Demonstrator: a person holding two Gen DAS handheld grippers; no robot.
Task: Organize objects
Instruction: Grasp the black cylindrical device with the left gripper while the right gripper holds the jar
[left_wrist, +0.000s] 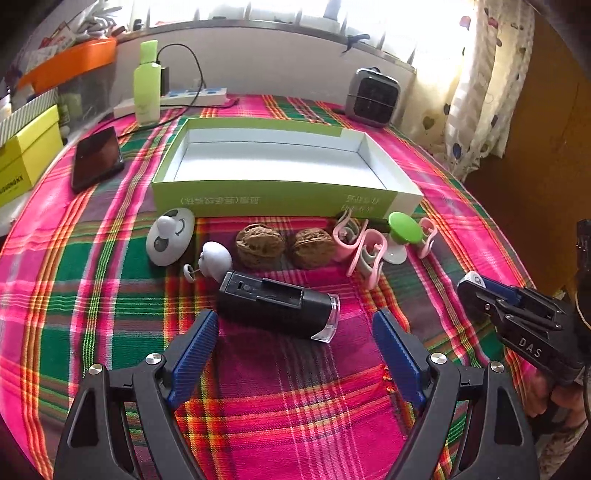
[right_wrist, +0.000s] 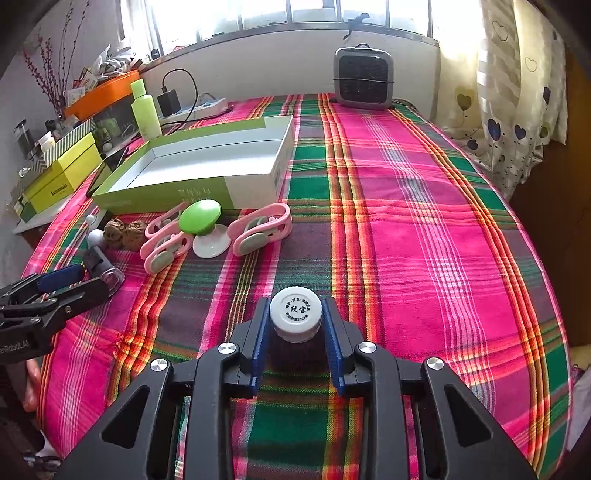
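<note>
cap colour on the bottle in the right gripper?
White cap with dark printed text; the right wrist view shows it best.

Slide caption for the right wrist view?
Right gripper fingers shut on a white-capped bottle, empty box ahead-left.

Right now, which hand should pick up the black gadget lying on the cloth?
Probably the left. The left gripper is open with the black gadget right in front of its fingers, while the right gripper already holds a white-capped bottle.

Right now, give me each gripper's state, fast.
Left gripper: open, holding nothing.
Right gripper: closed on a white-capped bottle.
</note>
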